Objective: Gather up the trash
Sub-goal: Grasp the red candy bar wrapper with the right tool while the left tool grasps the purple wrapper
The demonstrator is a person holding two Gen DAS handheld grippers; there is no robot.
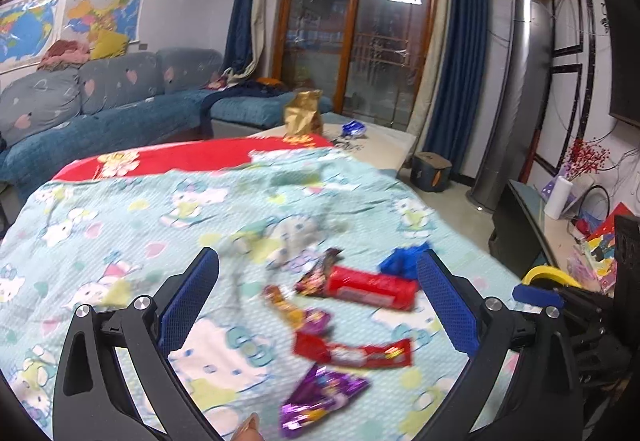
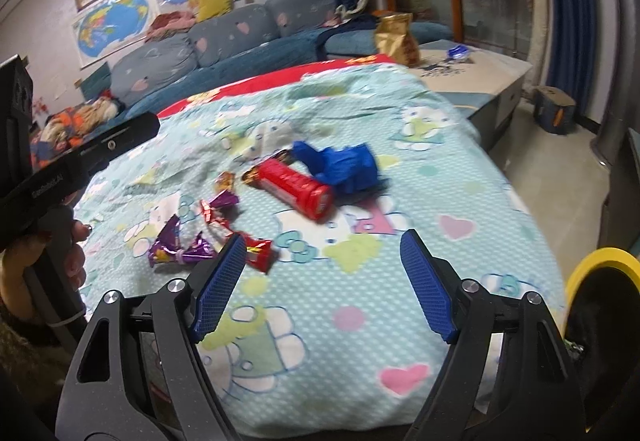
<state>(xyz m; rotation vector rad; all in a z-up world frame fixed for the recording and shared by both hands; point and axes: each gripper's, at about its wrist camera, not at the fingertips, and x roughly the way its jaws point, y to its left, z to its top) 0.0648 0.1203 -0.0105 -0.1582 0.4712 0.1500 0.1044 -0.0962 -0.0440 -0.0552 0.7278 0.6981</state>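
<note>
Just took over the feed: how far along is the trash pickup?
Nothing looks collected yet. Both the left gripper and right gripper are open and empty above the blanket. Still lying there: the red tube, blue crumpled wrapper, purple wrappers and red wrapper. A yellow-rimmed bin sits at the right edge.

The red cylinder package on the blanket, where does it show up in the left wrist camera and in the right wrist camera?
Left wrist view: the red cylinder package lies right of centre, lower half, between the open fingers of the left gripper.
Right wrist view: it lies near centre, beyond the open right gripper.
Shared landmark: the crumpled blue bag right behind it in both views.
</note>
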